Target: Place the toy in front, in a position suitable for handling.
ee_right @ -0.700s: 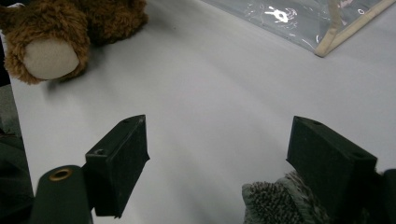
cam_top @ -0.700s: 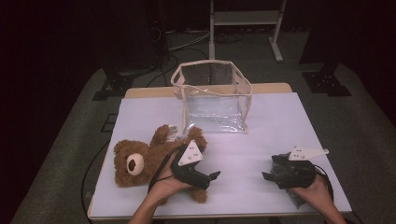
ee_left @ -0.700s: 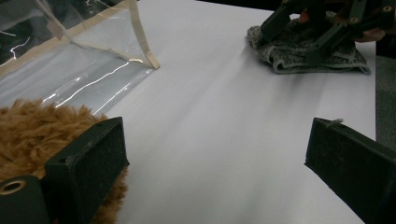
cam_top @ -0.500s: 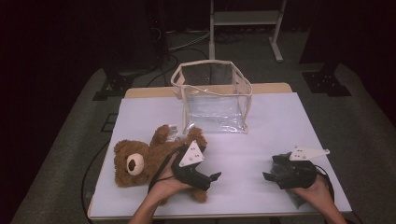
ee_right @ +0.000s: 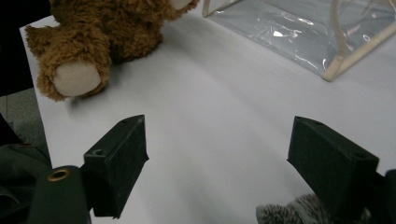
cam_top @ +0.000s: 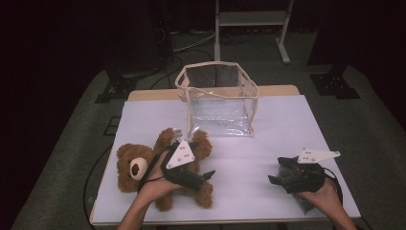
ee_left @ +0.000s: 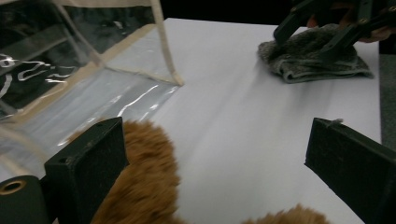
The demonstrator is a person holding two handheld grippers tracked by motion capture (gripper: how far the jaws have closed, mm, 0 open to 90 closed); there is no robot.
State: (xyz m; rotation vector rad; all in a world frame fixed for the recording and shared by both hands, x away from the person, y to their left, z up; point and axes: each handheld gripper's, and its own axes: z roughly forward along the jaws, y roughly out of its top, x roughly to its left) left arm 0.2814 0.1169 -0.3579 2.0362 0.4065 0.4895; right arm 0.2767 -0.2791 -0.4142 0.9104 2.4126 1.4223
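Observation:
A brown teddy bear [cam_top: 136, 167] lies on its back at the table's front left. My left gripper [cam_top: 205, 178] rests over its belly and points right, jaws open. In the left gripper view, brown fur [ee_left: 140, 186] sits beside the left jaw, with bare table between the jaws. My right gripper [cam_top: 275, 171] is at the front right, pointing left and open. Seen from the left gripper view, the right gripper [ee_left: 327, 28] hovers with spread jaws over a grey fuzzy cloth [ee_left: 317, 60]. That cloth [ee_right: 289, 212] also peeks in beside the right jaw in the right gripper view.
A clear plastic bag with cream trim [cam_top: 218, 98] stands open-topped at the back middle of the white table [cam_top: 287, 124]. The table's front edge runs just under both hands. A dark floor with stand legs [cam_top: 249, 28] surrounds the table.

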